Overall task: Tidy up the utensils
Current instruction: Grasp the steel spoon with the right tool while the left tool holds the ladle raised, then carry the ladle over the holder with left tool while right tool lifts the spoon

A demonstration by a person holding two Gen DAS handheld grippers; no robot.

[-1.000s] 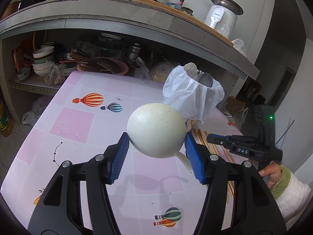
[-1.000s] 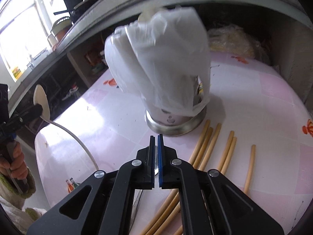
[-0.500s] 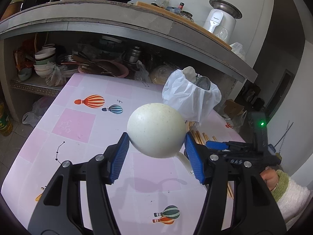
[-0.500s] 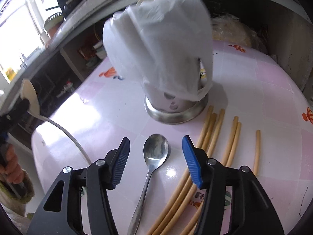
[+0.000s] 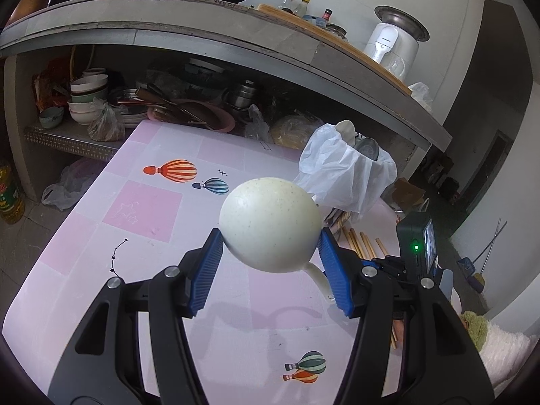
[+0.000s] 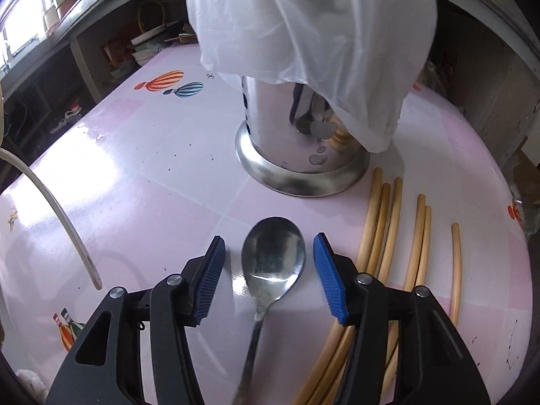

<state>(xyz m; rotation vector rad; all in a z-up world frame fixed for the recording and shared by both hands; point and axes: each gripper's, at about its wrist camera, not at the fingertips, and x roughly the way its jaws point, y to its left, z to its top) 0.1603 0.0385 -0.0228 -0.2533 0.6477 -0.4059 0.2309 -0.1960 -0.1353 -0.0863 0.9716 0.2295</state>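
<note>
My left gripper (image 5: pixel 270 256) is shut on the bowl of a cream ladle (image 5: pixel 270 224) and holds it above the pink table (image 5: pixel 141 222); its handle hangs down and shows in the right wrist view (image 6: pixel 57 217). My right gripper (image 6: pixel 268 263) is open, low over the table, its fingers either side of a steel spoon (image 6: pixel 271 256) lying flat. A steel utensil holder (image 6: pixel 300 141) draped with a white plastic bag (image 6: pixel 320 33) stands just beyond; it also shows in the left wrist view (image 5: pixel 344 177). Several bamboo chopsticks (image 6: pixel 388 222) lie to the right.
A concrete counter (image 5: pixel 202 33) with a shelf of bowls (image 5: pixel 86 99) and pans runs behind the table. An appliance (image 5: pixel 391 47) and bottles stand on top. The right gripper's body (image 5: pixel 415 253) sits at the table's right edge.
My right gripper has opened and dropped low over the steel spoon, closer to the holder. My left gripper still holds the ladle and has lifted back slightly.
</note>
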